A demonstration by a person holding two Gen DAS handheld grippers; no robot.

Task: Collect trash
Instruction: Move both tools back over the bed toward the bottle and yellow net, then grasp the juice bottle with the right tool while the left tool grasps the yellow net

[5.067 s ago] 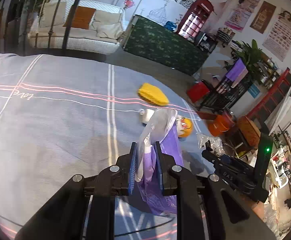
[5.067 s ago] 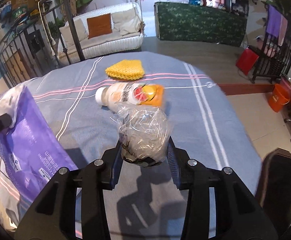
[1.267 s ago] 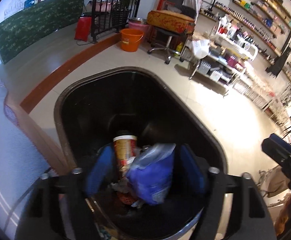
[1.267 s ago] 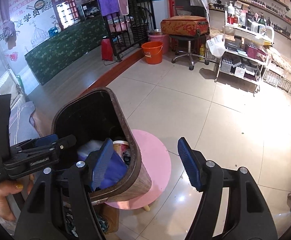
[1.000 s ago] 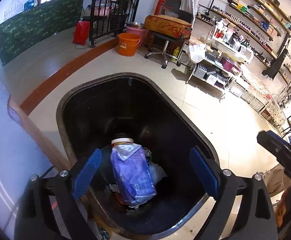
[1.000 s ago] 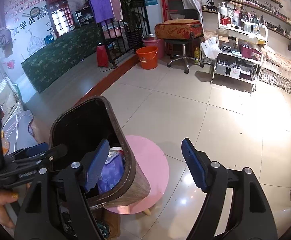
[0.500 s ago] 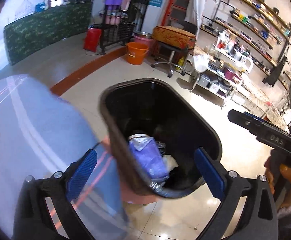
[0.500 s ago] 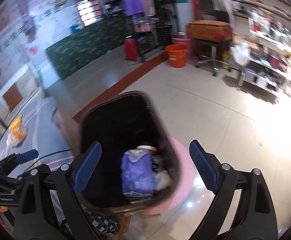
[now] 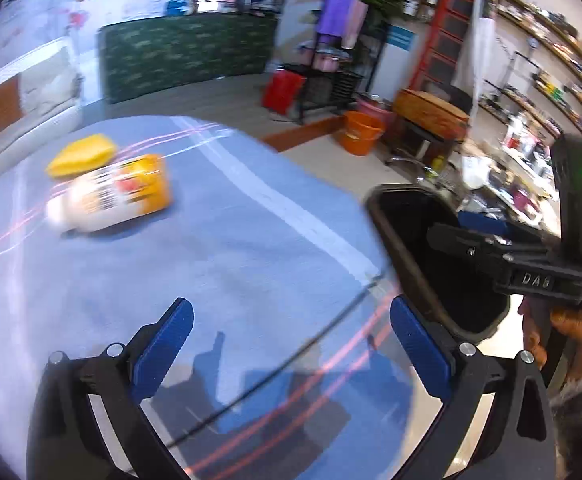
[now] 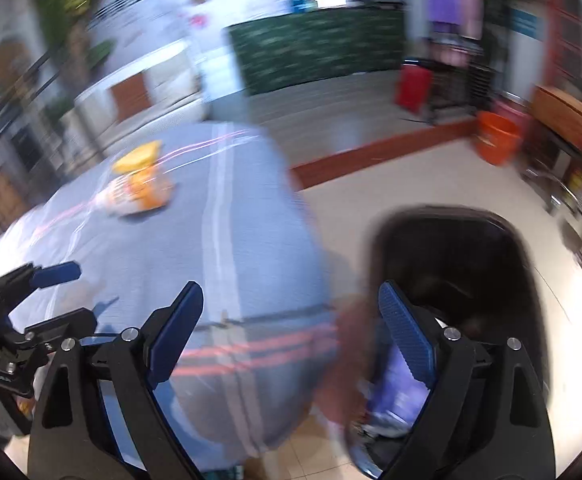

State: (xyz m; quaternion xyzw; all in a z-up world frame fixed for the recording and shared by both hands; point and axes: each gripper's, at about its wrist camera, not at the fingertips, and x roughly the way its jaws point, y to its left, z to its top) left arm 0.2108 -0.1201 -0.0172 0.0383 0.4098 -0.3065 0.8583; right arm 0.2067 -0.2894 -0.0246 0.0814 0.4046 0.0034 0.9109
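Observation:
A white bottle with an orange label (image 9: pixel 107 196) lies on its side on the blue-grey tablecloth (image 9: pixel 231 256), with a yellow foam net (image 9: pixel 81 155) just behind it. Both also show, blurred, in the right wrist view: bottle (image 10: pixel 139 194), net (image 10: pixel 137 157). My left gripper (image 9: pixel 291 336) is open and empty above the near table edge. My right gripper (image 10: pixel 291 328) is open and empty between table edge and black trash bin (image 10: pixel 507 240). A purple bag (image 10: pixel 395 396) lies inside the bin. The bin (image 9: pixel 403 240) stands right of the table.
The right gripper's body (image 9: pixel 531 264) hangs over the bin in the left wrist view. The left gripper (image 10: pixel 31 316) shows at the left edge of the right wrist view. An orange bucket (image 9: pixel 361 136), a stool and shelves stand on the tiled floor beyond.
Both grippers let go of their trash into the bin, then swung left from the bin back toward the table. The bottle and yellow net have come into view. Both views are motion-blurred.

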